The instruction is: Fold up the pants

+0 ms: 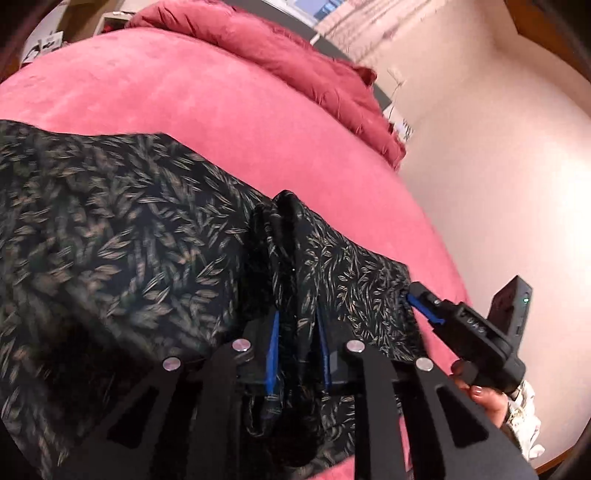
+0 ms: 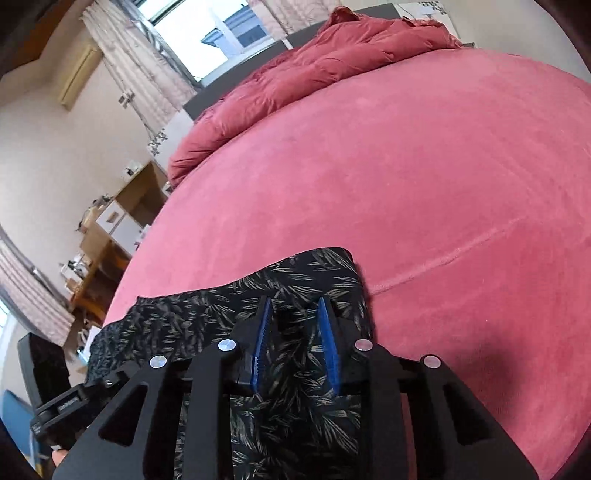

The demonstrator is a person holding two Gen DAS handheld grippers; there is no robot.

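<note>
The pants (image 1: 122, 236) are black with a pale leaf print and lie on the pink bed cover (image 1: 192, 99). In the left wrist view my left gripper (image 1: 297, 325) is shut on a bunched ridge of the pants fabric between its blue pads. The right gripper (image 1: 417, 301) shows there at the pants' right edge, its blue tip at the fabric. In the right wrist view my right gripper (image 2: 295, 317) has the pants (image 2: 295, 398) running between its blue pads (image 2: 328, 343), with a gap left between the pads. The left gripper's body (image 2: 62, 406) shows at the lower left.
A rumpled red duvet (image 1: 306, 70) lies at the far end of the bed, also in the right wrist view (image 2: 332, 62). Beyond the bed edge are pale floor (image 1: 498, 166), wooden shelving (image 2: 110, 236), curtains and a window (image 2: 207, 33).
</note>
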